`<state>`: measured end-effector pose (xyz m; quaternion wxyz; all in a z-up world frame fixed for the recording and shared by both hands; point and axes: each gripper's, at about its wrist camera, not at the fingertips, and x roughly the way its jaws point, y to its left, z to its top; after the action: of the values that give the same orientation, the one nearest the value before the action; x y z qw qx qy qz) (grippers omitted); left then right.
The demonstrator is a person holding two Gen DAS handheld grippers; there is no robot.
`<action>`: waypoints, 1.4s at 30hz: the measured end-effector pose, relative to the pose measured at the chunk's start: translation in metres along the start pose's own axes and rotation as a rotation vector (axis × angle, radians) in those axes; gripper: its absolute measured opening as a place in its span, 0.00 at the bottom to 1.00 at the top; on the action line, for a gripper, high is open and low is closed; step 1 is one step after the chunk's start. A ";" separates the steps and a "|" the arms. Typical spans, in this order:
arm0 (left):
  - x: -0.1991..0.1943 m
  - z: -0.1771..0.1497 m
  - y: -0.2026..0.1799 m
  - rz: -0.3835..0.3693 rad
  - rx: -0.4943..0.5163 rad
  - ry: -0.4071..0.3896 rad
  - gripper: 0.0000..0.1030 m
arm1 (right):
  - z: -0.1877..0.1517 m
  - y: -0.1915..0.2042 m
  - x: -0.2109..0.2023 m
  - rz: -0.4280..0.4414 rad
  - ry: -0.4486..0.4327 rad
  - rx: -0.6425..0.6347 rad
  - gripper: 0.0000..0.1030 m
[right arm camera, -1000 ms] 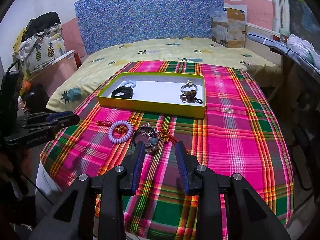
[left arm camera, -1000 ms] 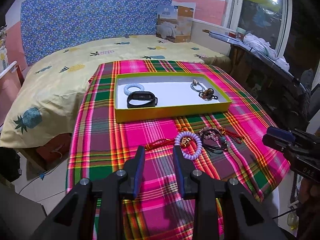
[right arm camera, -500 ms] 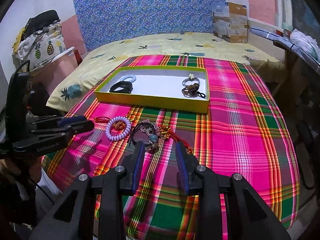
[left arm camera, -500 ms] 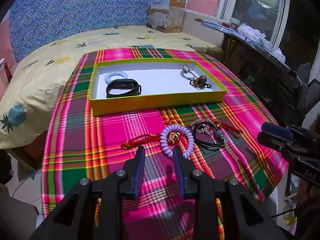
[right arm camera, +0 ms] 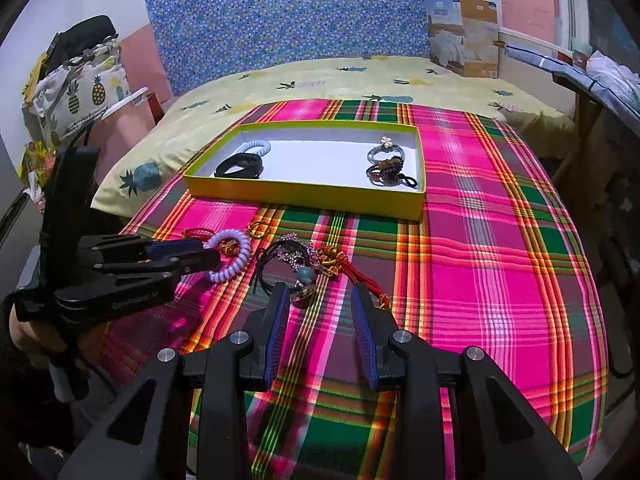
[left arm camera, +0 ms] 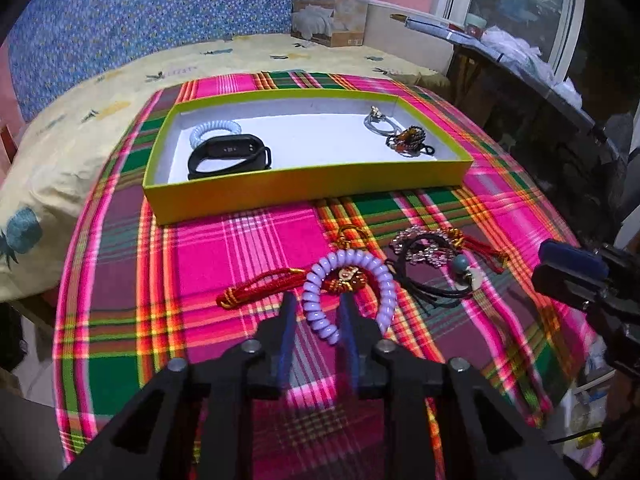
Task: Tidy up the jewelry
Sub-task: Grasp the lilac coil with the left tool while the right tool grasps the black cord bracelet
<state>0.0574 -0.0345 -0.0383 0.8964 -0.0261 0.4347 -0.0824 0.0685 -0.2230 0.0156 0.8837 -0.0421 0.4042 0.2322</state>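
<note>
Jewelry sits loose on the plaid cloth [left arm camera: 240, 248], and nearest of all is the lilac coil bracelet [left arm camera: 348, 292], its near arc right between the fingers of the left gripper [left arm camera: 316, 312], whose jaws are closing around it; whether the pads press it yet, hard to tell. Across that bracelet runs a red knotted cord with a gold charm [left arm camera: 260, 290]. Just to its right, a tangle: a black cord with a teal bead [left arm camera: 460, 262], a beaded sparkly band [left arm camera: 424, 248] and a second red knotted cord [left arm camera: 480, 246]. Over there the right gripper [right arm camera: 320, 304] hangs with its jaws half apart and nothing in them, the bead just ahead of its left fingertip. Farther back, one yellow tray [left arm camera: 304, 188] with four pieces inside: a pale blue coil [left arm camera: 216, 128] touching a black fitness band [left arm camera: 230, 156] on the left, a silver flower bangle [left arm camera: 378, 122] beside a brown beaded band [left arm camera: 410, 140] on the right
</note>
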 end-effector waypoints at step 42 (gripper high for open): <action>-0.028 -0.002 0.036 0.007 -0.057 -0.066 0.09 | 0.004 0.029 0.063 0.026 0.106 -0.105 0.15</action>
<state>0.0431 0.0061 -0.0221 0.9095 -0.0528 0.4071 -0.0658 0.0937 -0.1729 -0.0249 0.8547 -0.0952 0.4382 0.2617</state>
